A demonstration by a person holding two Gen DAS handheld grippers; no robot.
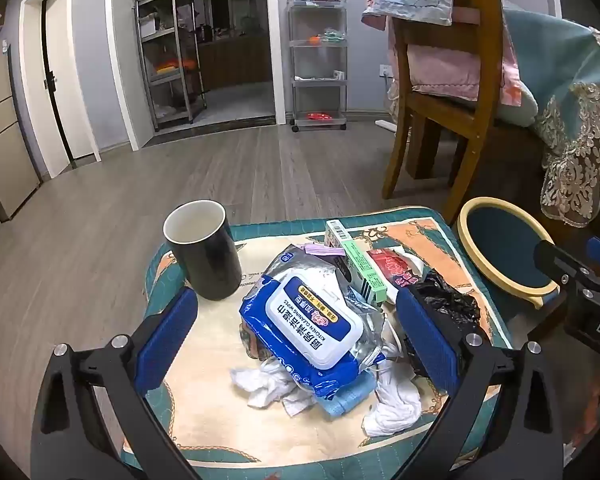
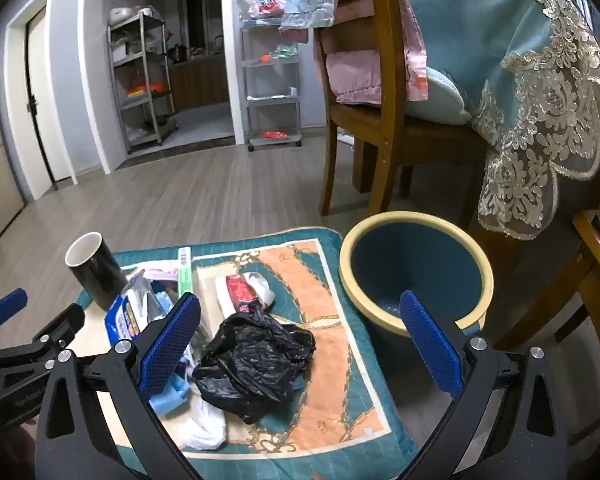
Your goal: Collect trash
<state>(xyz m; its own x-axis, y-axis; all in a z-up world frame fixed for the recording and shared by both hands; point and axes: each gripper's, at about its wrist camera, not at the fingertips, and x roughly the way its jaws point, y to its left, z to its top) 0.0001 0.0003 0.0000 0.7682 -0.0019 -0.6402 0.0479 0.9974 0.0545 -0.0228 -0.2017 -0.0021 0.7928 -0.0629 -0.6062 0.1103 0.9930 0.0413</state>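
Patterned mat (image 1: 204, 420), wipes pack (image 1: 312, 320) between open left tongs (image 1: 300, 340)

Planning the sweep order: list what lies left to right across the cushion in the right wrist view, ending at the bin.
Black mug → wipes pack → green box → red-printed wrapper → black plastic bag → blue bin, beside the cushion.

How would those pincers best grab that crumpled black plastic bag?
Pinch the raised crumpled ridge on top of the black plastic bag, coming straight down. It lies in a loose heap on the cushion, so its sides offer nothing firm. The open right gripper already straddles it.
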